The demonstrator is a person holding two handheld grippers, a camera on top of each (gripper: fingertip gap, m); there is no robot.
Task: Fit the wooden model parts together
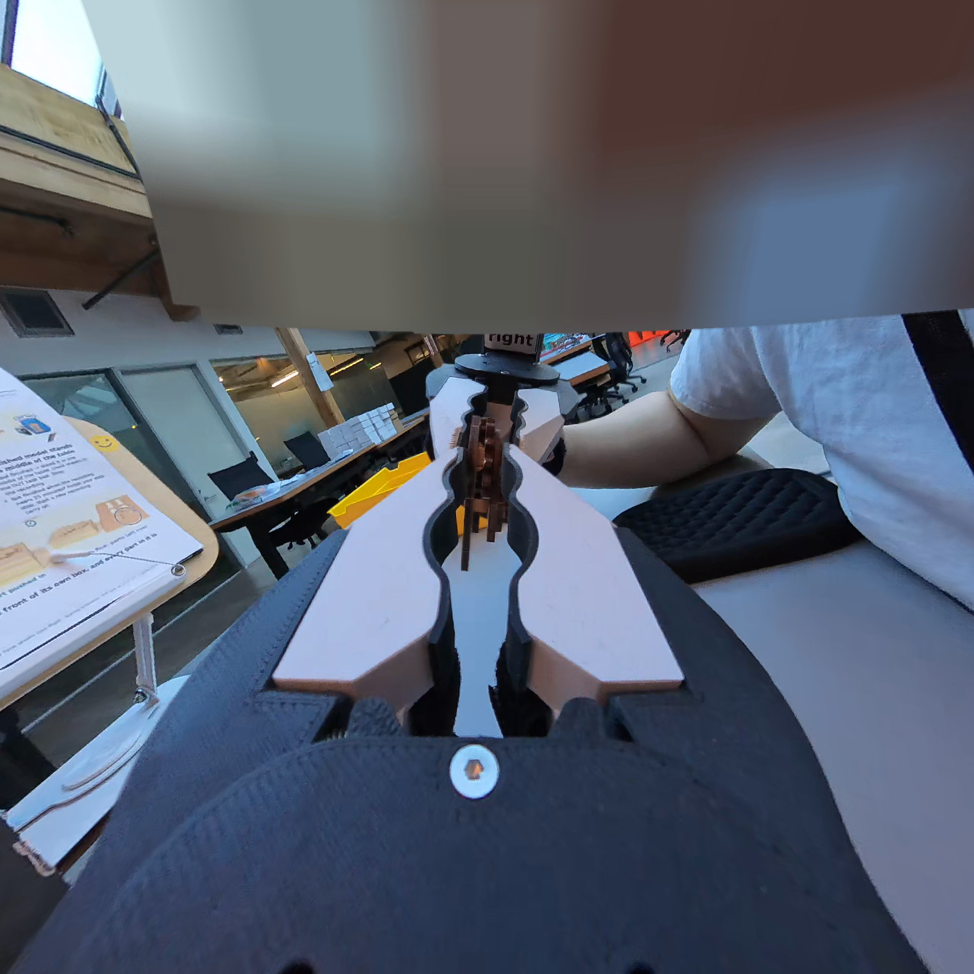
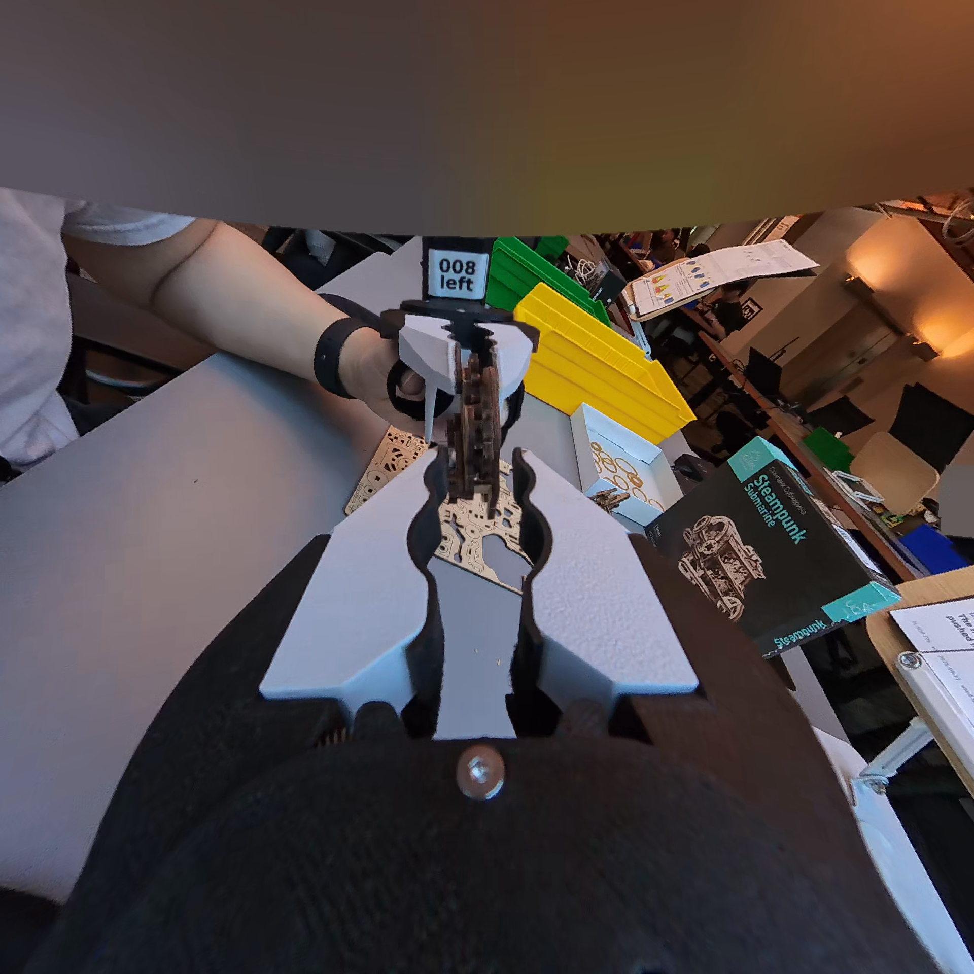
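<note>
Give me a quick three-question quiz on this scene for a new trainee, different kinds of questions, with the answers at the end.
1. True or false: the wooden model assembly is lying flat on the table.
2. What colour is the bin nearest the left gripper?
3. The laser-cut wooden sheet lies: A) inside the black box, B) flat on the table beneath the grippers, C) in the bin.

Key
1. False: it is in the air where the left gripper and the right gripper meet.
2. Yellow.
3. B.
</note>
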